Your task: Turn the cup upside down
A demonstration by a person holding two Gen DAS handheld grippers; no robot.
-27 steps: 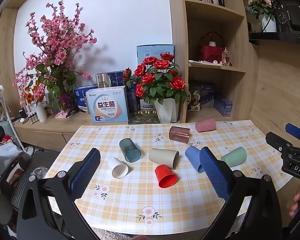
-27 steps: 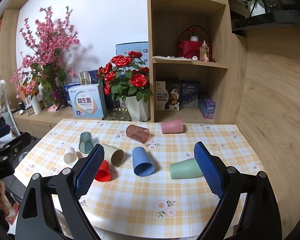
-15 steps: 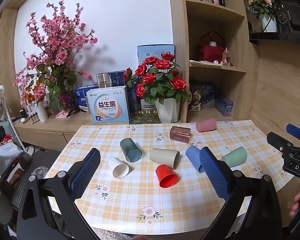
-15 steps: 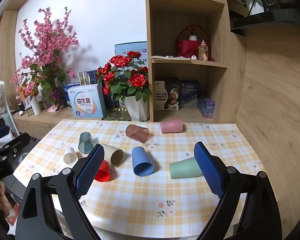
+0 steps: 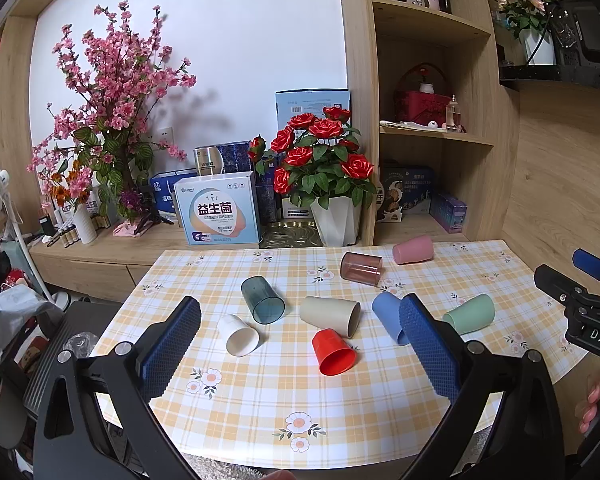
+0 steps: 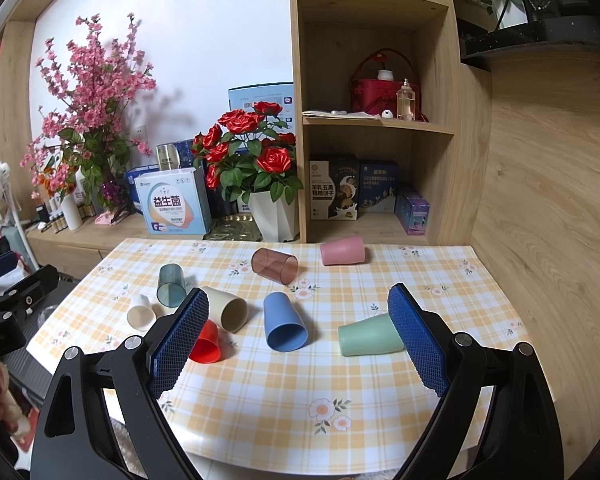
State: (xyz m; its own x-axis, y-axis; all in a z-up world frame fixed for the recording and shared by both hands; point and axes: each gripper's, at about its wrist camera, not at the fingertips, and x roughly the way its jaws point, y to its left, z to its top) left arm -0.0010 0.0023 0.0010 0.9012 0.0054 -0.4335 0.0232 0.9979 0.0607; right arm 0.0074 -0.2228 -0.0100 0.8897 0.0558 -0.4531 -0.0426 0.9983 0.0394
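Several plastic cups lie on their sides on the checked table: white, teal, beige, red, blue, green, brown and pink. My left gripper is open and empty, held above the table's near edge. My right gripper is open and empty, with the blue cup and green cup ahead between its fingers. The right gripper also shows at the right edge of the left wrist view.
A white pot of red roses, a pink blossom arrangement and boxes stand on the sideboard behind the table. A wooden shelf unit rises at the back right. A wood wall bounds the right side.
Both grippers have drifted very slightly; the cups have not moved and both grippers stay open.
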